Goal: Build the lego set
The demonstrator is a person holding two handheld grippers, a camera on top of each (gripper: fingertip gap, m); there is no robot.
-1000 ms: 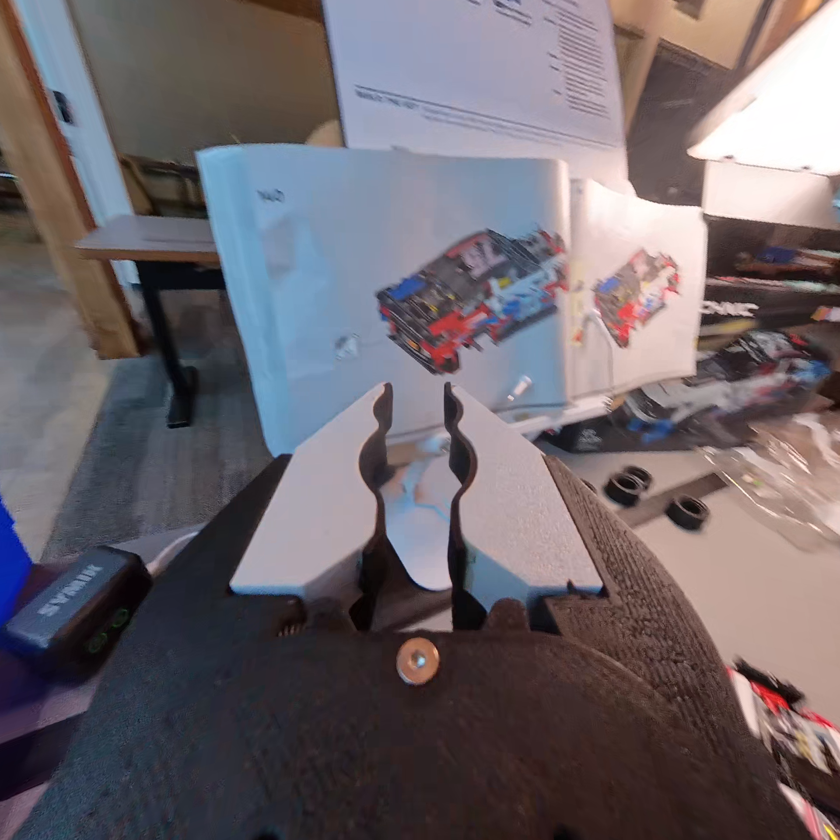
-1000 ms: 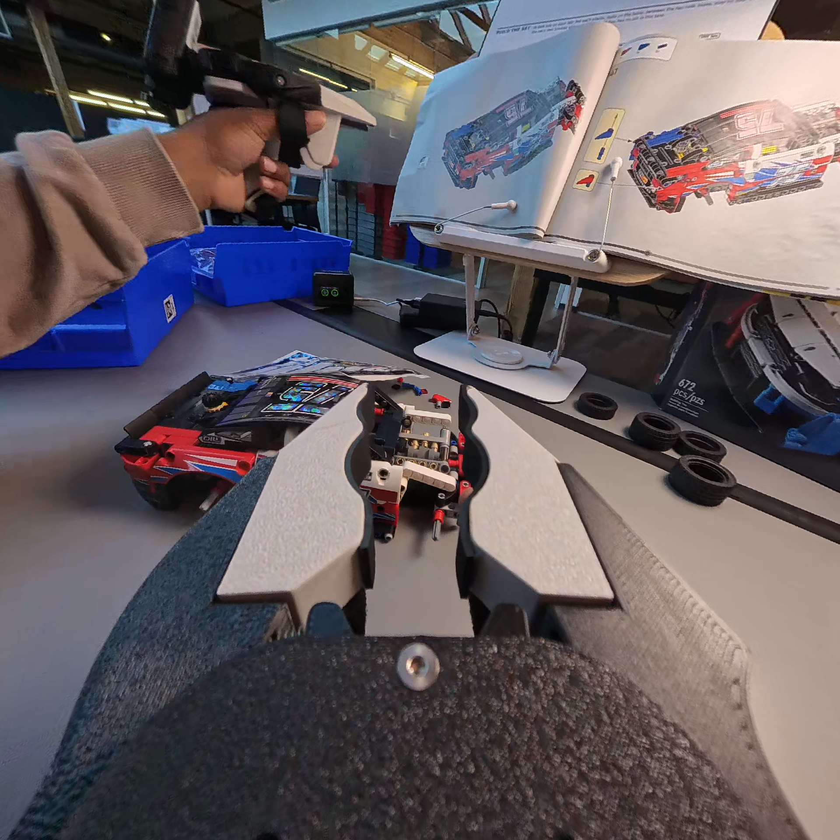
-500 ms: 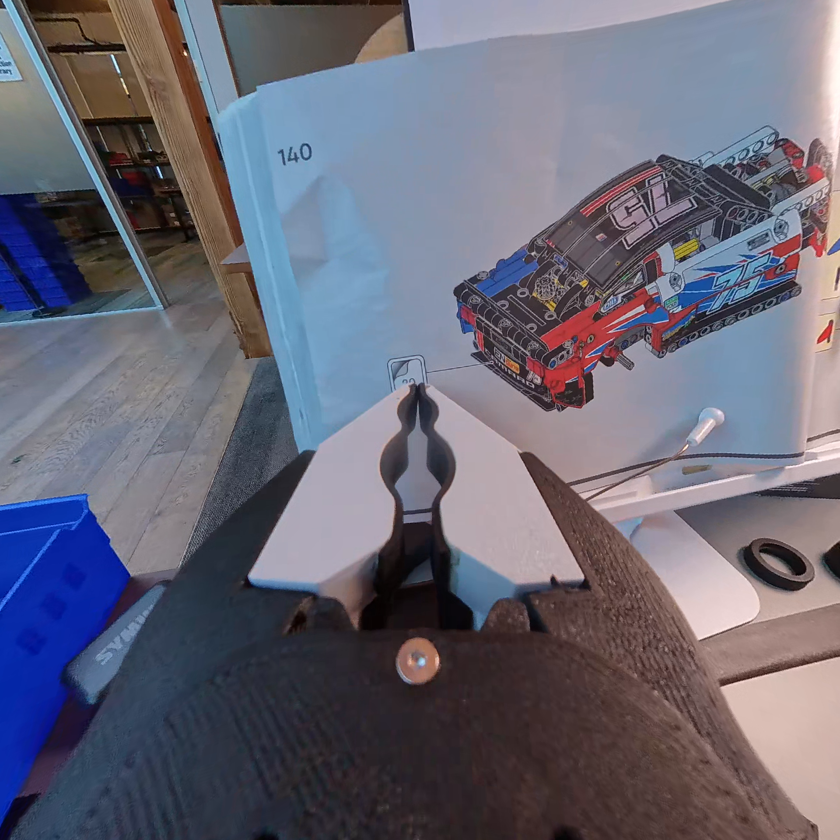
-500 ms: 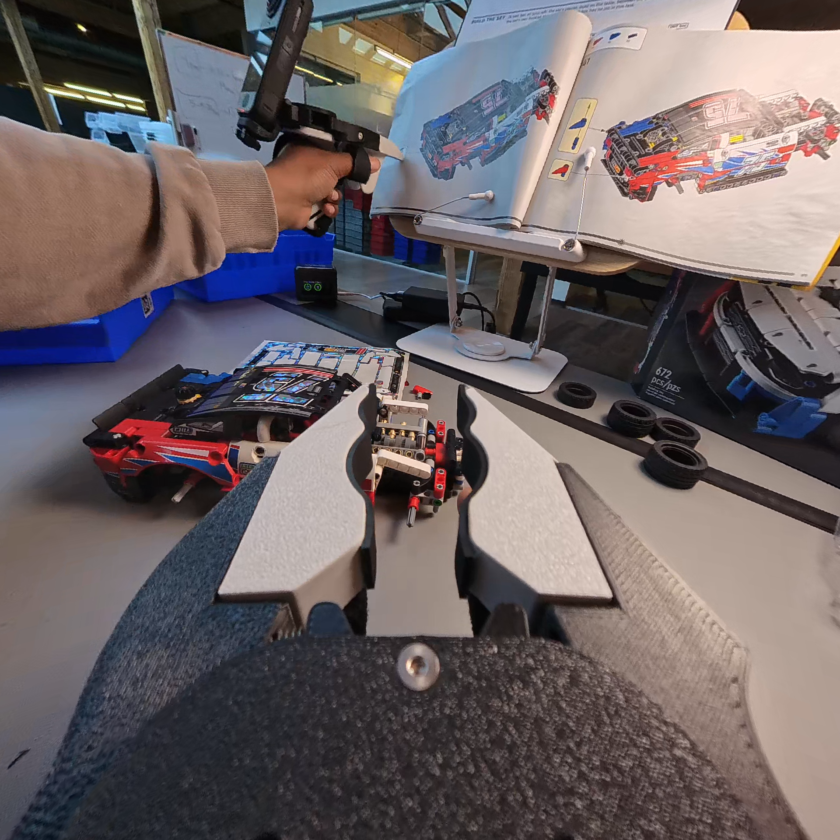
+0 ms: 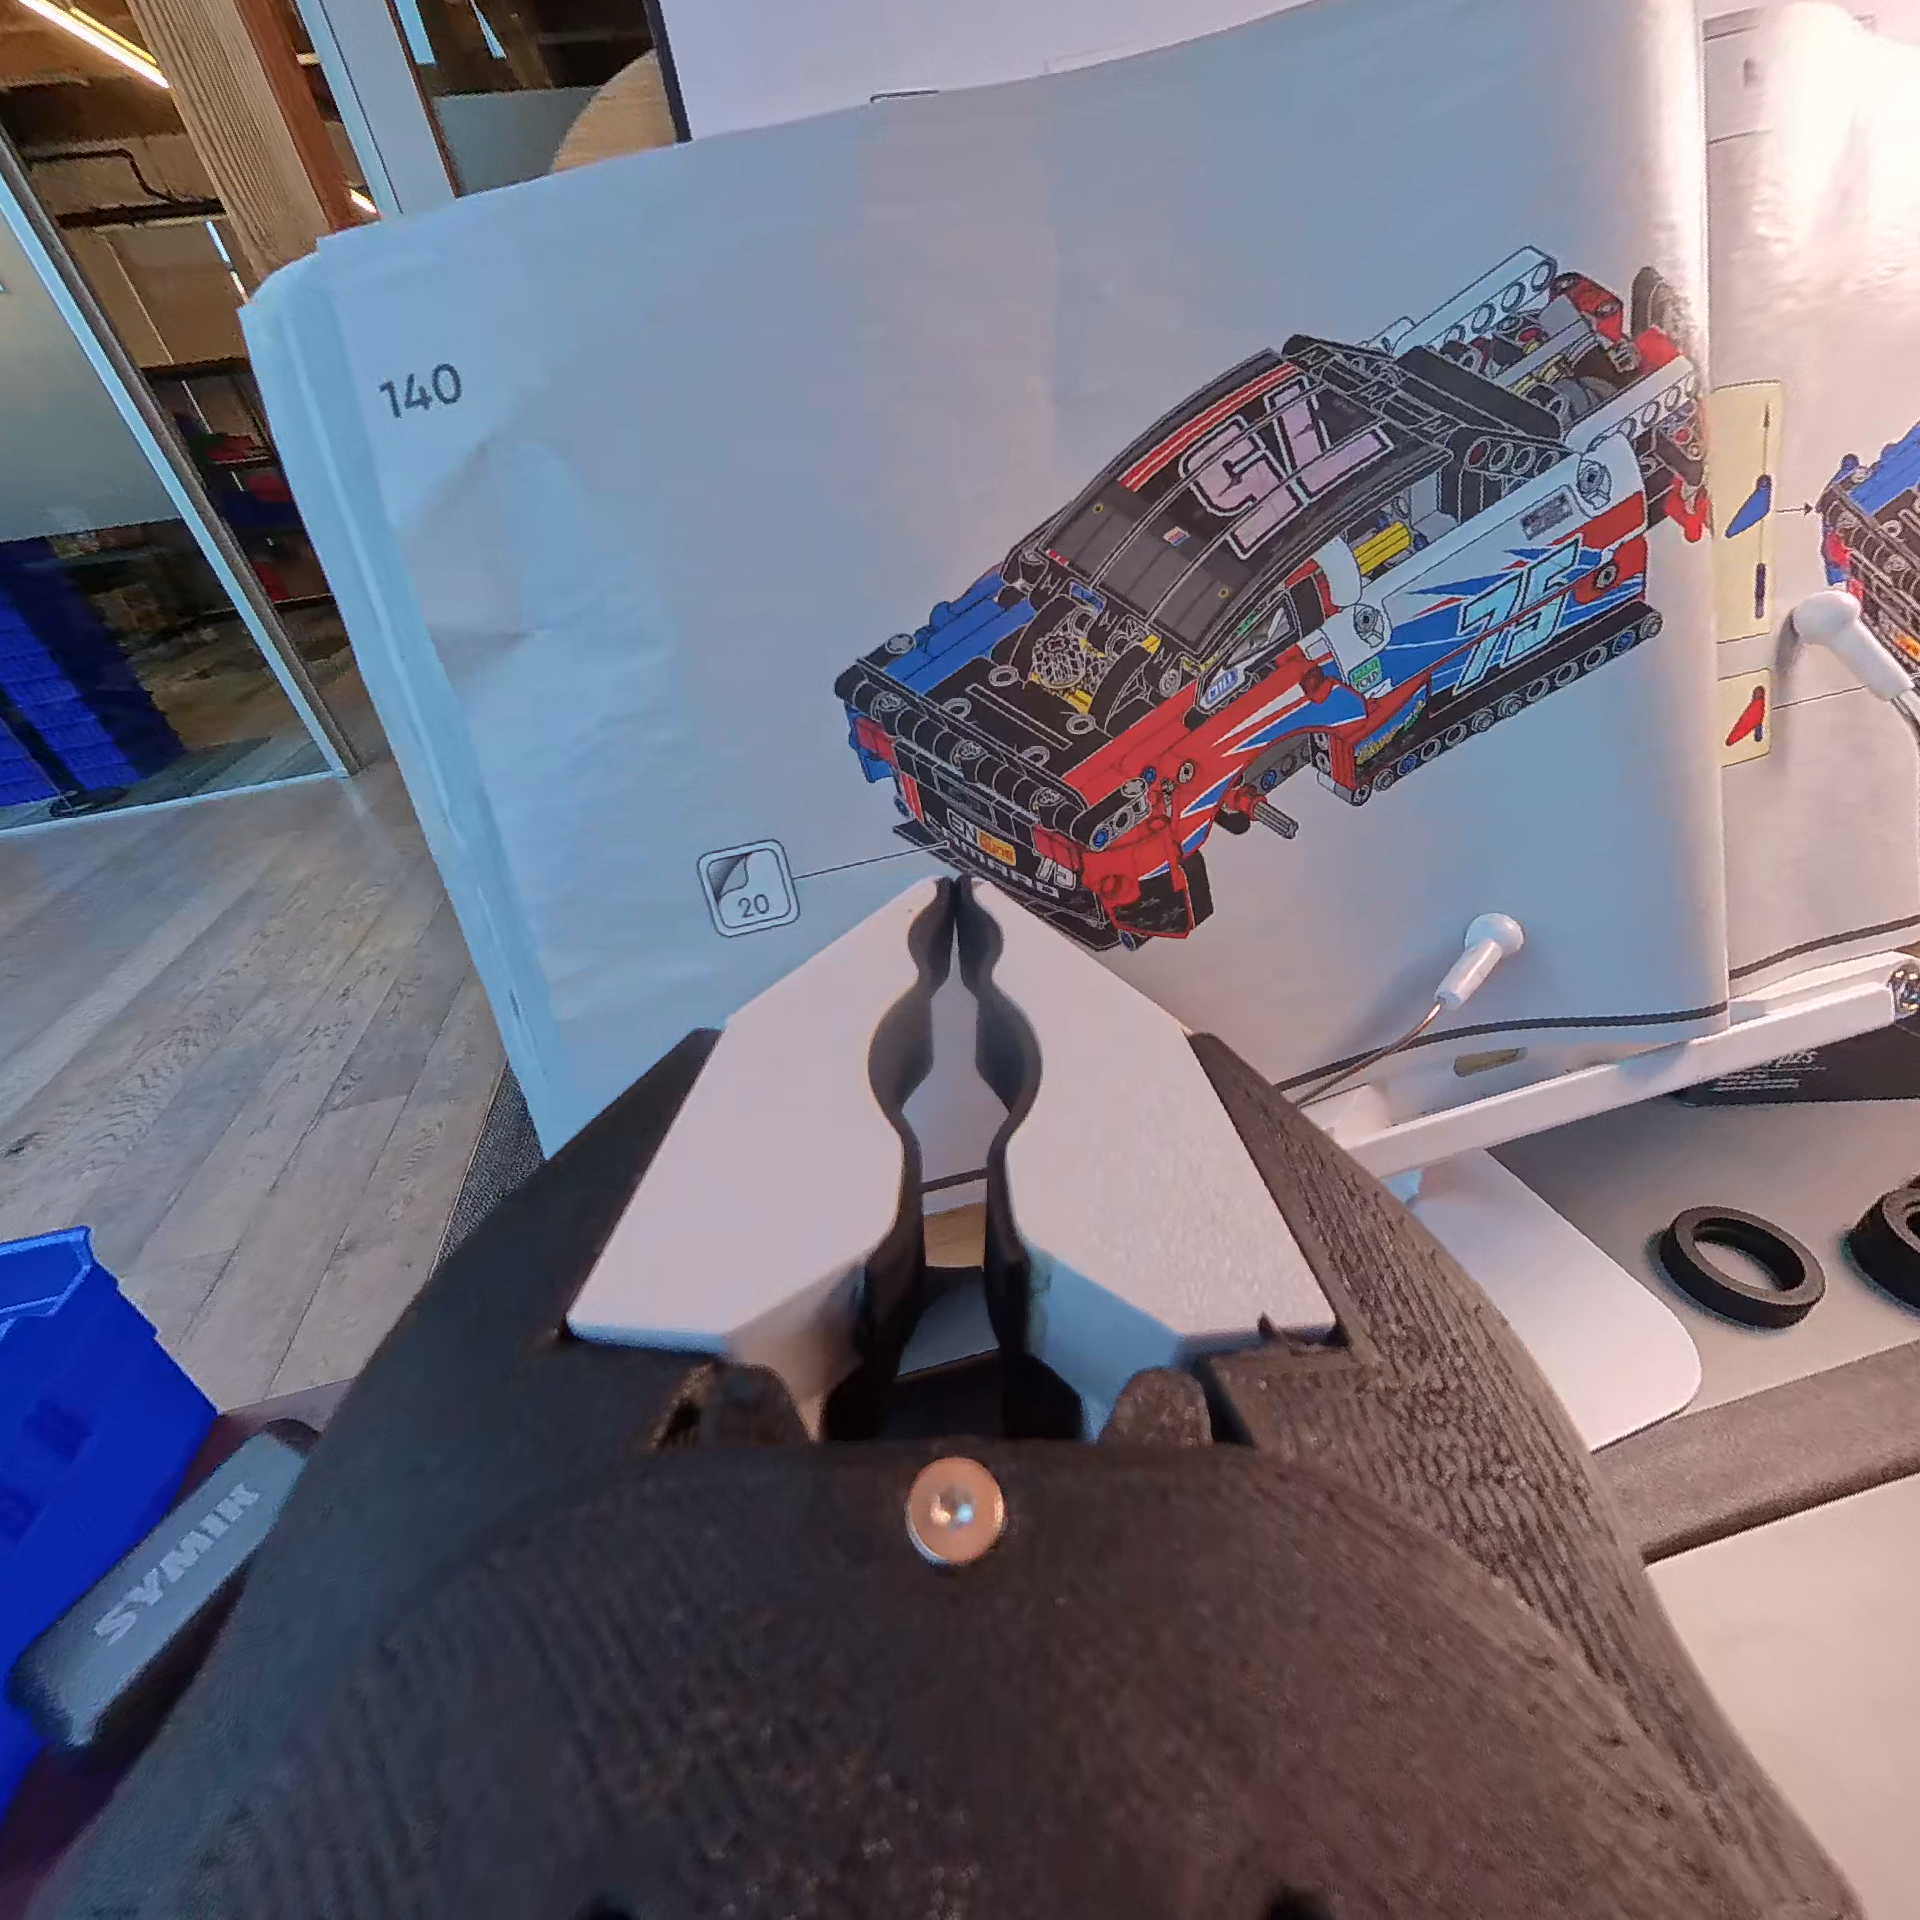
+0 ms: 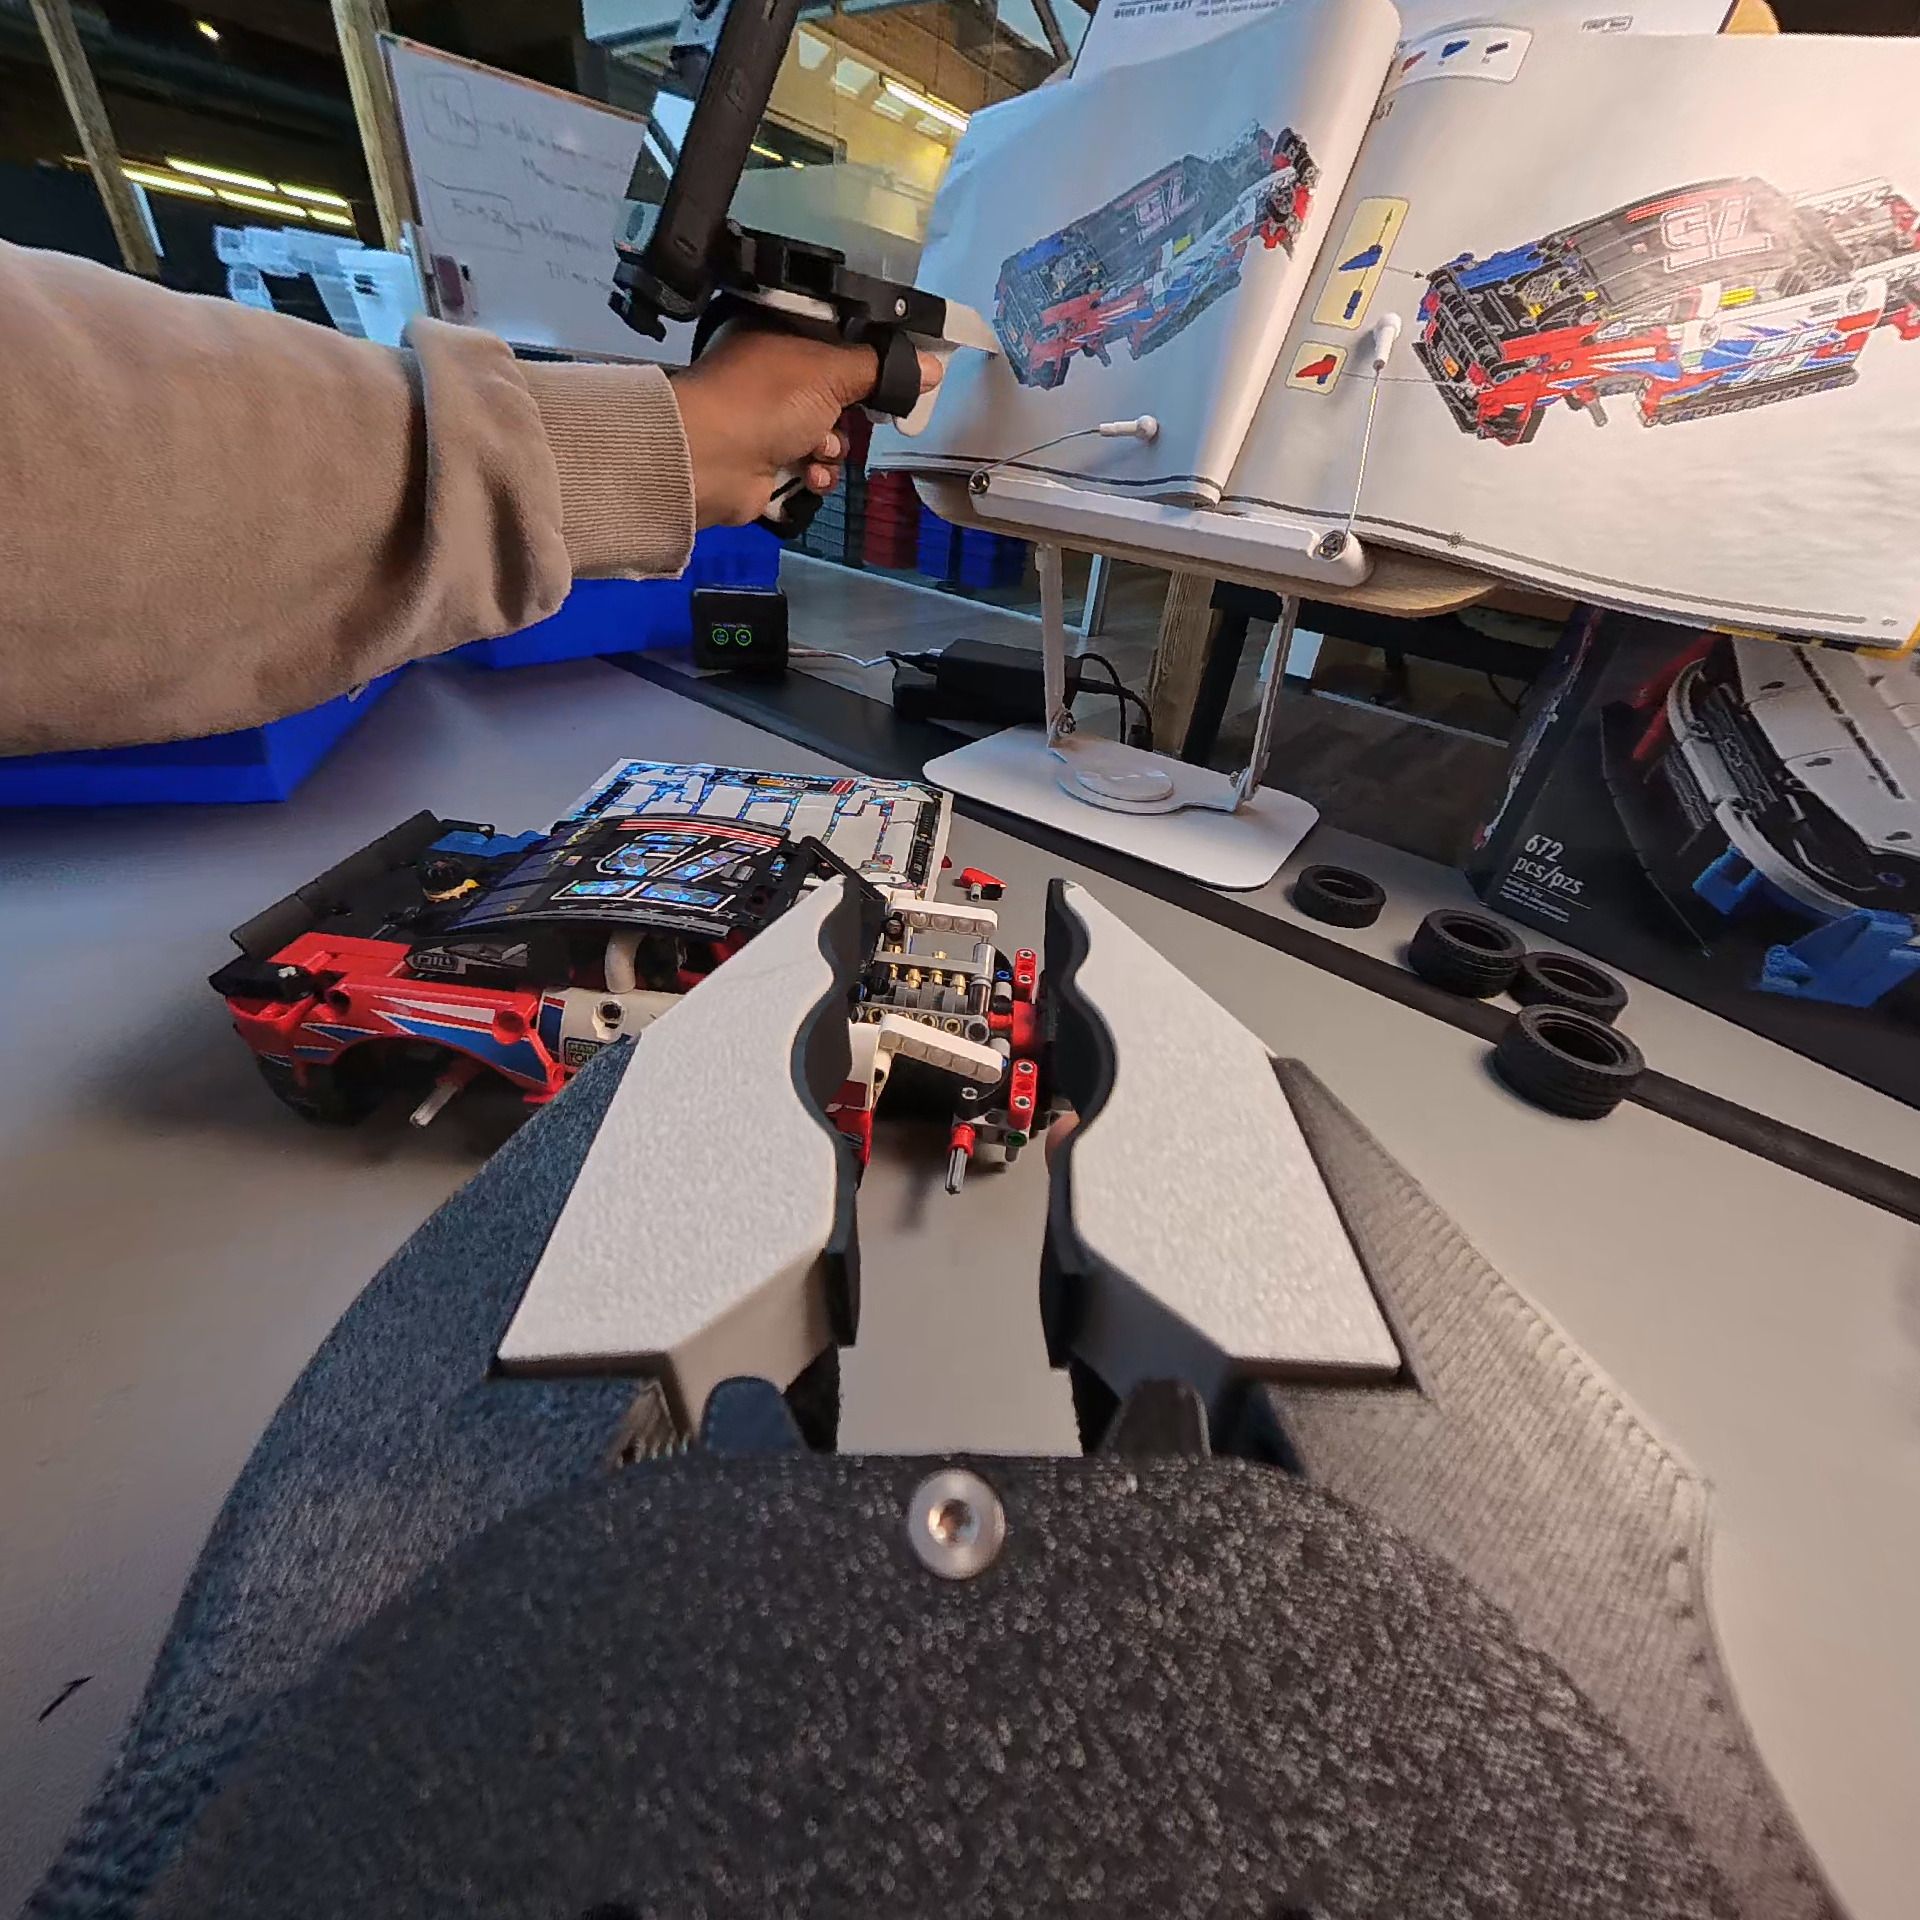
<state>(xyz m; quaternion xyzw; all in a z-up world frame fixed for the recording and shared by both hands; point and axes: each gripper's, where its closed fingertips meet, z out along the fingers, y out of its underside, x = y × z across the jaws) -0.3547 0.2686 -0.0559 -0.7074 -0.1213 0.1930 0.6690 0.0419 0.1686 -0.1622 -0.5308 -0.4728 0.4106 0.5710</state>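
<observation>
The partly built red, blue and black lego car [image 6: 499, 966] lies on the grey table [image 6: 1351, 1299], its open white and grey end toward me. My right gripper [image 6: 951, 894] is open and empty, low over the table just in front of that end. The open instruction booklet [image 5: 935, 520] stands on a white stand. My left gripper [image 5: 954, 883] is shut with nothing between its tips, which are at the lower part of the left page. In the right wrist view a hand [image 6: 779, 426] holds the left gripper [image 6: 977, 338] up at the booklet [image 6: 1143, 312].
A sticker sheet [image 6: 790, 800] and a small red piece [image 6: 980, 883] lie behind the car. Several black tyres [image 6: 1558, 1060] lie to the right, next to the set's box [image 6: 1714, 810]. Blue bins [image 6: 623, 613] stand at the left. The stand's base [image 6: 1122, 800] sits at the table's back. Spacing between my two grippers at the tips: around 40 cm.
My left gripper has shut and moved up close to the booklet's left page. My right gripper has stayed open and drifted slightly nearer the car.
</observation>
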